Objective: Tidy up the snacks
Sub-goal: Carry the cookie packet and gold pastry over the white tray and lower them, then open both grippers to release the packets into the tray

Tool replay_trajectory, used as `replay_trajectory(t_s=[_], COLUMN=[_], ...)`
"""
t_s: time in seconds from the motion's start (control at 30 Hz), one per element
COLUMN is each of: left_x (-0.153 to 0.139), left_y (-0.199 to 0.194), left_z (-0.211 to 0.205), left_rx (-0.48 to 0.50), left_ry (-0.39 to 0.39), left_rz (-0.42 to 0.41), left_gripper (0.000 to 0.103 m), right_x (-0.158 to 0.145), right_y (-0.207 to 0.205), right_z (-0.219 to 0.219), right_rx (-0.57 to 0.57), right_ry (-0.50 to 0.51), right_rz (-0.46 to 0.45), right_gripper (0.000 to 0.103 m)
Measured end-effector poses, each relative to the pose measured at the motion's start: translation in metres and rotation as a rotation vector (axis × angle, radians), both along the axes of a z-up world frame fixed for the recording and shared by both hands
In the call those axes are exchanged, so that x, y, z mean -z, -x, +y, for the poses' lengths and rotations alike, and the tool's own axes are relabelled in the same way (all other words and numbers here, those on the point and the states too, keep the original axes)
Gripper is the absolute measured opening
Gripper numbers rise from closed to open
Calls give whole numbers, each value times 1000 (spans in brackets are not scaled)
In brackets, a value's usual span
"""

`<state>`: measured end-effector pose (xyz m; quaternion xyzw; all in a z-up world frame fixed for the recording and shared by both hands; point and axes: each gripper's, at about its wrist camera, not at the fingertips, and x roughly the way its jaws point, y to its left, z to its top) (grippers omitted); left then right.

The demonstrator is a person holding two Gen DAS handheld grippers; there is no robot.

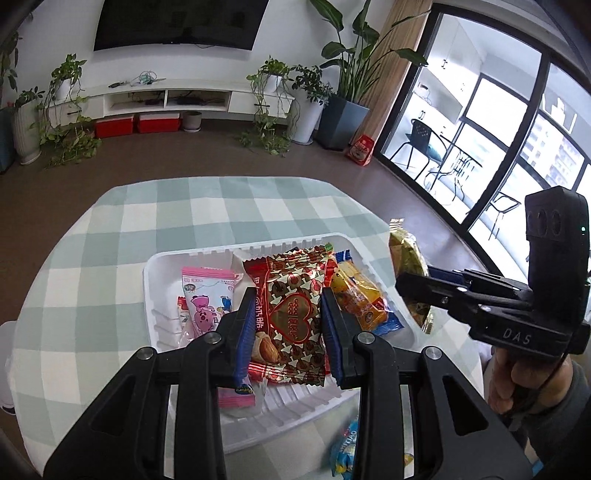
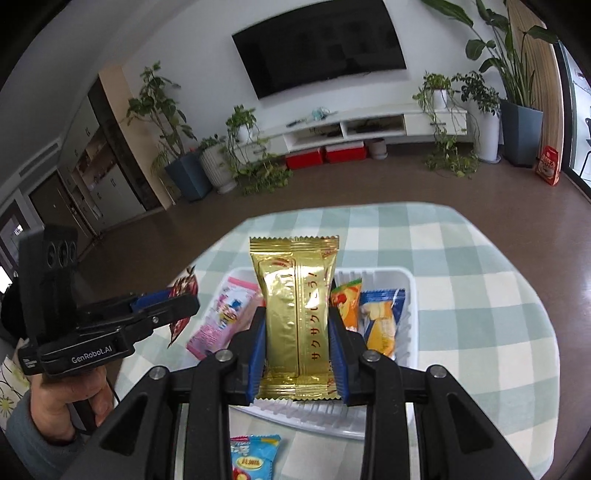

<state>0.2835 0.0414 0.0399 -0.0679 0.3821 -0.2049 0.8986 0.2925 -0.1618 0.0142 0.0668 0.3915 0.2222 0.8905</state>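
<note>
I see the tray point(image 1: 162, 266) on the desk point(image 1: 110, 236), mid-frame in the left wrist view. Above it my left claw point(image 1: 288, 332) holds a heart-printed packet point(image 1: 291, 317). The cartoon packet point(image 1: 205, 302) lies in the tray's left part, a cake packet point(image 1: 360, 295) on its right. At right, my right claw point(image 2: 297, 339) holds a foil bar point(image 2: 295, 310).

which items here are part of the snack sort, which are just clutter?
Job:
- white ribbed plastic tray
- red-brown almond-print packet, in left gripper
- gold foil packet, in right gripper
- pink cartoon packet
- orange-yellow packets
- blue packet on cloth

Clutter:
- wall TV
- potted plants
- red boxes
</note>
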Motion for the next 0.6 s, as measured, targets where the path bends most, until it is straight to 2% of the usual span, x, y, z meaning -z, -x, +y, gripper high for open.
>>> replay_trajectory(t_s=[0.17,0.3,0.6], left_x=[34,54,69], left_y=[-18,-28,-36], left_z=[-5,-7,-16], left_rx=[-16,-17,-17], left_ry=[-29,-50,-92], left_rz=[43,61,63], left_gripper=[30,30,31], right_x=[30,43,70], right_y=[-20,-24,-30], right_z=[10,22,30], right_rx=[19,-4,-4], right_ry=[44,89,119], right_rz=[67,85,145], right_gripper=[33,33,33])
